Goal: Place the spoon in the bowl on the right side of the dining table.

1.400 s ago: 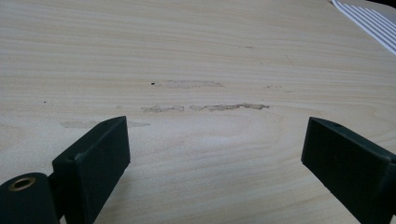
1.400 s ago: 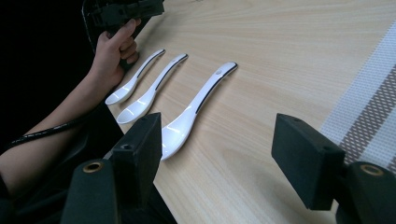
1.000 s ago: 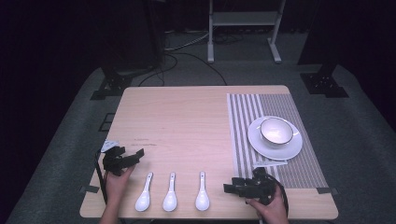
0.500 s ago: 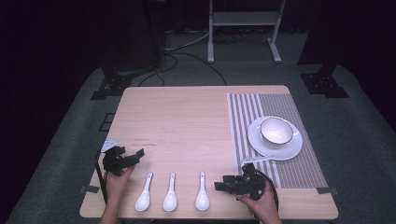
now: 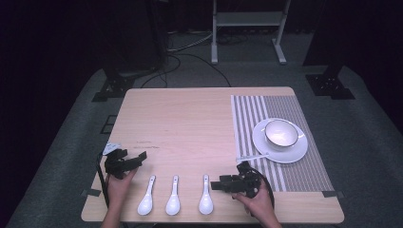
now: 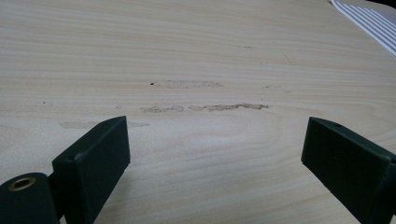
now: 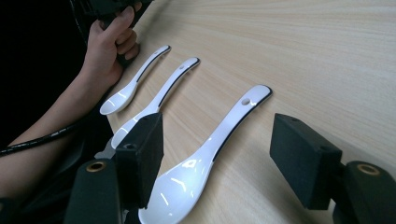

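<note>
Lower centre of the high view: three white spoons lie in a row near the table's (image 5: 190, 123) front edge, handles pointing up the frame
Nearest spoon: the right-hand spoon (image 5: 206, 195) lies just left of the right gripper (image 5: 223, 184); in the right gripper view its handle (image 7: 243, 109) runs up between the two black jaws and its bowl sits low between them, untouched
Right gripper: jaws spread wide, either side of the spoon, pointing toward frame left in the high view
Right hand: the hand (image 5: 254, 202) grips from below, forearm entering at the bottom edge
Other spoons: the middle spoon (image 5: 173, 197) and the left spoon (image 5: 146, 197) lie side by side, apart
Left gripper: at lower left, the left gripper (image 5: 135, 160) has jaws spread over bare wood, just above the left spoon
Right of frame: a bowl (image 5: 281, 132) on a plate (image 5: 266, 149), on a striped mat (image 5: 252, 114)
</note>
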Demonstrator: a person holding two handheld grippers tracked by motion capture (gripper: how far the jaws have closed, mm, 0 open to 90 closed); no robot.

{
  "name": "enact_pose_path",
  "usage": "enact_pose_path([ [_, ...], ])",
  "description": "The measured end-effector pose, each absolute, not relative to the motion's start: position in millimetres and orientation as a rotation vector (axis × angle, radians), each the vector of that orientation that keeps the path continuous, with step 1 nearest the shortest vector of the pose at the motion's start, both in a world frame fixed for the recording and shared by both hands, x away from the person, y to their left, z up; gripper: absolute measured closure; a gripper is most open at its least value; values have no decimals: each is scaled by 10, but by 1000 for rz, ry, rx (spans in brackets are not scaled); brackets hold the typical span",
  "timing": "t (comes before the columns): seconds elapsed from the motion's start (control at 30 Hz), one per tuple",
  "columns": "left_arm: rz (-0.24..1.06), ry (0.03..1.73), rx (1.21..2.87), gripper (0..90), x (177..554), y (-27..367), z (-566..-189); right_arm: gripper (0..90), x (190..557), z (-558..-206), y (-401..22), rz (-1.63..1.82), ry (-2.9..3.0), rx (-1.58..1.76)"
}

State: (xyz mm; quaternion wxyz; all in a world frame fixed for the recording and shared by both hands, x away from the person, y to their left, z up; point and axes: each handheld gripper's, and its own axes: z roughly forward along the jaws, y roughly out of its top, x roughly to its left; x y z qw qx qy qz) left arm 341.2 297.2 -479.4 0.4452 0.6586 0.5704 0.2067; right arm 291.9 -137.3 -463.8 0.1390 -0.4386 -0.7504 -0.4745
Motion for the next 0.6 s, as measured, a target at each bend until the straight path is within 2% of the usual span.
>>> enact_pose_path([
  [0.6, 509, 1415, 1630, 67, 3412, 2975, -4794, 387, 3080, -4729, -1205, -1306, -2156, -1303],
])
